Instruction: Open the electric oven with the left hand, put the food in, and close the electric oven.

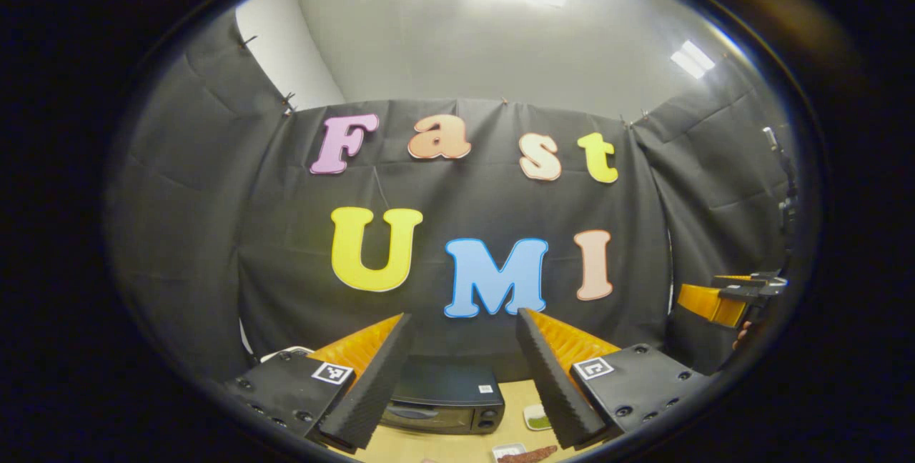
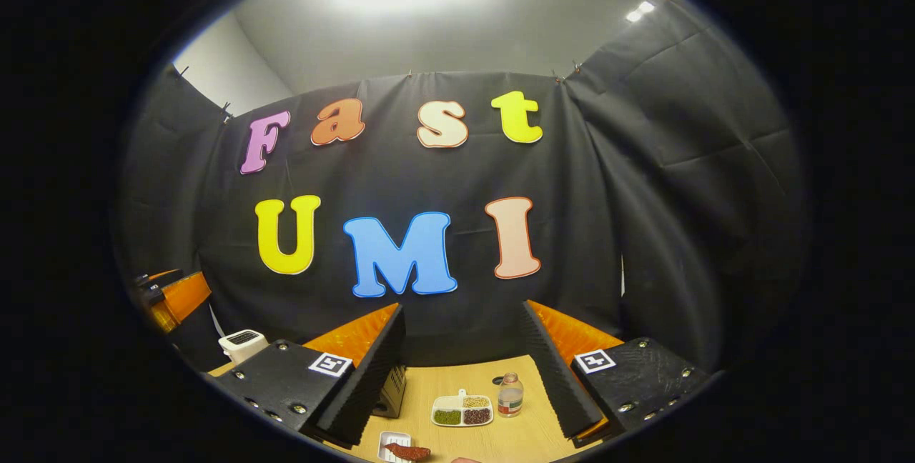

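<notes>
Electric oven sits closed on the wooden table, low between the left gripper fingers. Judged rigid and heavy enough to stay put; the door handle across its front is the place to take hold (likely a hinged, drop-down door). Food, a reddish strip on a small white dish at the near table edge, looks light, soft and possibly greasy: pinch mid-length, gently. Both grippers ride high and level, well above the table; left released, jaws wide. Right gripper likewise spread, empty.
</notes>
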`<state>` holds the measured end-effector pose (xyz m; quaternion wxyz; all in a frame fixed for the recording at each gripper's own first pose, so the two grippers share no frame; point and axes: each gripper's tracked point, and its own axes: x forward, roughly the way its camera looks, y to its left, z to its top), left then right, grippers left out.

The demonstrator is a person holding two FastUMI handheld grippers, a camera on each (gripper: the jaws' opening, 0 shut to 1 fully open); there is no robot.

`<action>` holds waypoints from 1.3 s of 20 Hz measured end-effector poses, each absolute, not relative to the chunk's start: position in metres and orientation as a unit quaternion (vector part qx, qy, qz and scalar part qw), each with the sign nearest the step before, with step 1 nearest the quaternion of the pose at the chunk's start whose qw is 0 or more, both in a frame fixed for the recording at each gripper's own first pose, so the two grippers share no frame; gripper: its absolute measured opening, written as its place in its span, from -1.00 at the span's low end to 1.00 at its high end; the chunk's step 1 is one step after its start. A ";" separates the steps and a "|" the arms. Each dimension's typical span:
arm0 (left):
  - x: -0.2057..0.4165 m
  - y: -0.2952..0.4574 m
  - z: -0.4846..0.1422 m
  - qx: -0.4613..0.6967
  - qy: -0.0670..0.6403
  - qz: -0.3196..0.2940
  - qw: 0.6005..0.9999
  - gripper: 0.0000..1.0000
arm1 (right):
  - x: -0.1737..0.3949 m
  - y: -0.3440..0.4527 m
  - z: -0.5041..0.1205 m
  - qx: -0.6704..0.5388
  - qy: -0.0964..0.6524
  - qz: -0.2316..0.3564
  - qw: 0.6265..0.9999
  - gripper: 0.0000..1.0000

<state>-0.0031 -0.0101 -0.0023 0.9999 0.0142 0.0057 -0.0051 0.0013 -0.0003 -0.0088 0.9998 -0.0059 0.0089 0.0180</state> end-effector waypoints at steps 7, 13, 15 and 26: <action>-0.003 -0.011 -0.032 0.013 0.031 0.010 0.999 0.83 | 0.007 0.001 -0.024 -0.003 0.025 0.053 0.998 0.95; -0.004 0.003 -0.099 0.029 0.093 0.029 0.995 1.00 | 0.003 -0.004 -0.058 -0.003 0.065 0.078 0.995 0.95; -0.001 0.010 -0.123 0.018 0.114 0.026 0.993 1.00 | 0.005 -0.006 -0.071 -0.003 0.080 0.072 0.994 0.94; 0.075 0.081 -0.280 -0.014 0.243 0.009 0.970 1.00 | 0.013 0.024 -0.106 -0.027 0.111 0.027 0.993 0.95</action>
